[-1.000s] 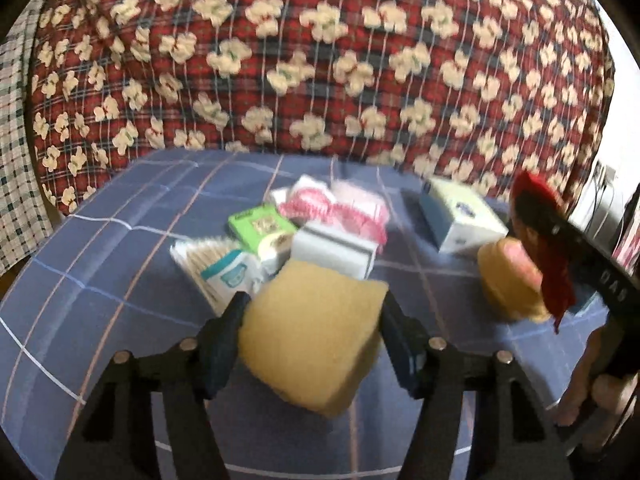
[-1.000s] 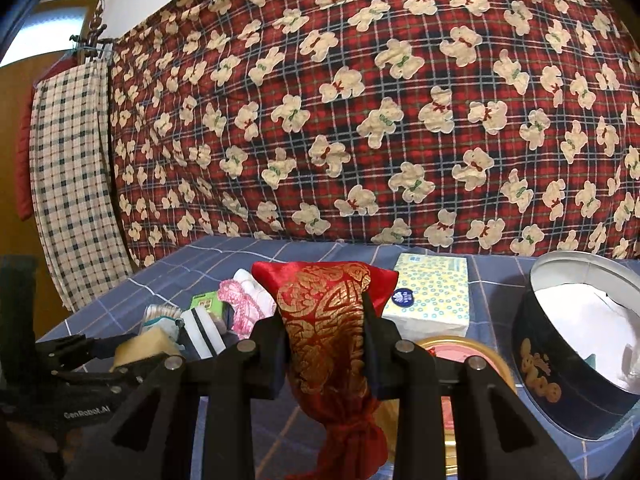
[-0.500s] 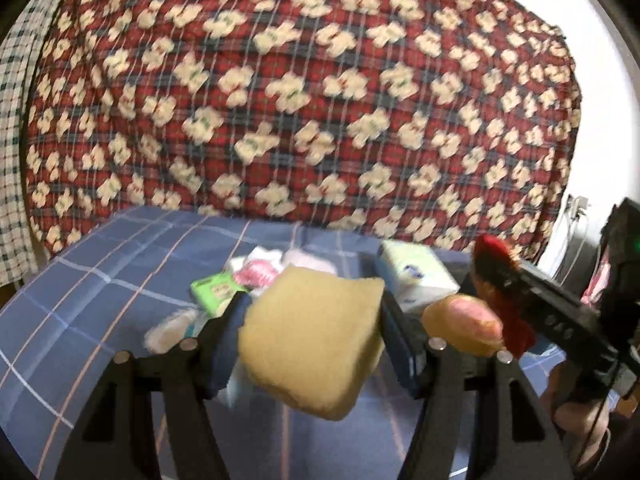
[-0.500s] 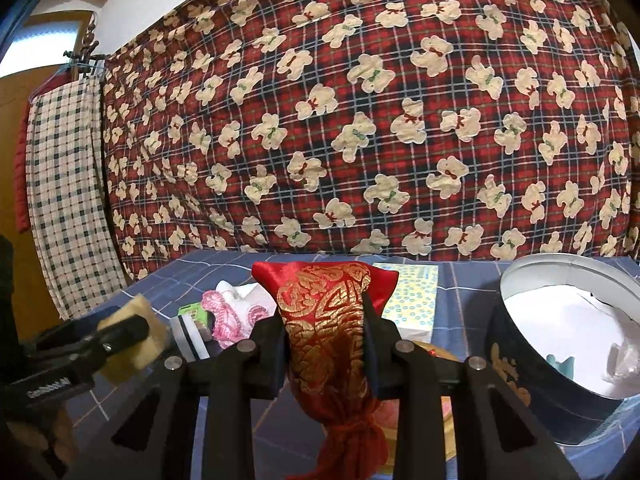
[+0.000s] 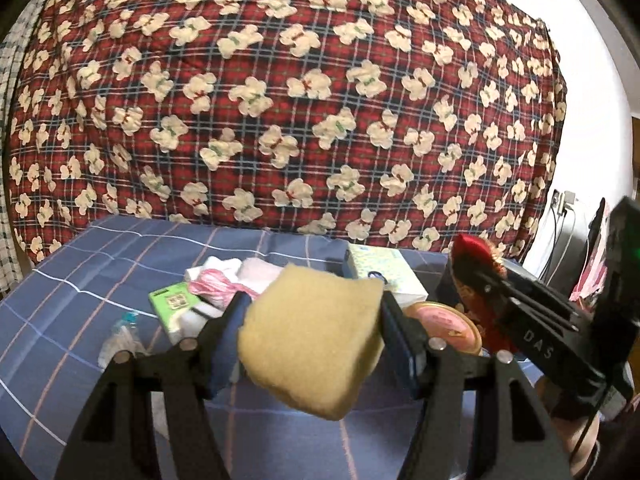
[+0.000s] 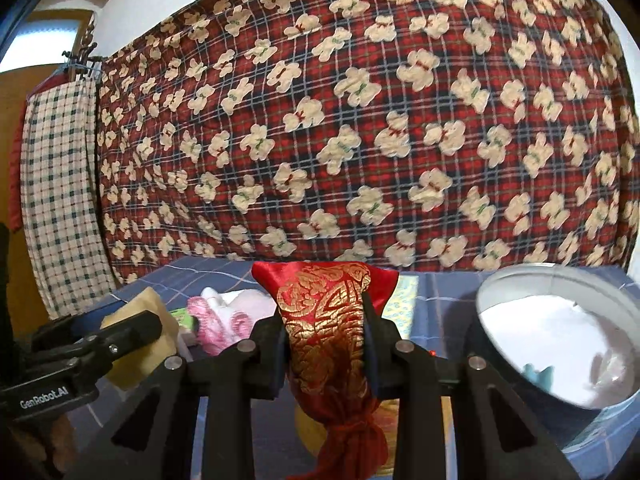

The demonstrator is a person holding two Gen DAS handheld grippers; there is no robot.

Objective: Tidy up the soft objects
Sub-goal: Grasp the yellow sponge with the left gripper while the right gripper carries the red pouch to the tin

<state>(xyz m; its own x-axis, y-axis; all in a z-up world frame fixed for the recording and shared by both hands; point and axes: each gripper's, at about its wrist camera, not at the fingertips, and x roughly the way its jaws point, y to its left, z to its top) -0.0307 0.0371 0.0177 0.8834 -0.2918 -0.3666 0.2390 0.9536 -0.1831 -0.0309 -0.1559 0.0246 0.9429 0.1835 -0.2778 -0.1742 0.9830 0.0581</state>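
Observation:
My left gripper (image 5: pixel 314 330) is shut on a tan sponge (image 5: pixel 312 340), held above the blue checked bedsheet (image 5: pixel 80 280). My right gripper (image 6: pixel 325 336) is shut on a red and gold satin pouch (image 6: pixel 328 320), its tied end hanging down. That pouch (image 5: pixel 476 256) and right gripper show at the right of the left wrist view. The sponge (image 6: pixel 136 320) and left gripper show at the left of the right wrist view. A round dark tin (image 6: pixel 560 344) with a white inside stands open at the right.
On the sheet lie a pink and white cloth (image 5: pixel 224 276), a green packet (image 5: pixel 174 304), a tissue box (image 5: pixel 380 268), a clear wrapper (image 5: pixel 120 340) and a pink-topped round lid (image 5: pixel 444 320). A red plaid bear quilt (image 5: pixel 300 100) rises behind. A checked cloth (image 6: pixel 60 200) hangs left.
The left gripper has risen and swung right with the sponge, so the pile now sits lower and farther left. The right gripper drifted toward the tin, which looks larger.

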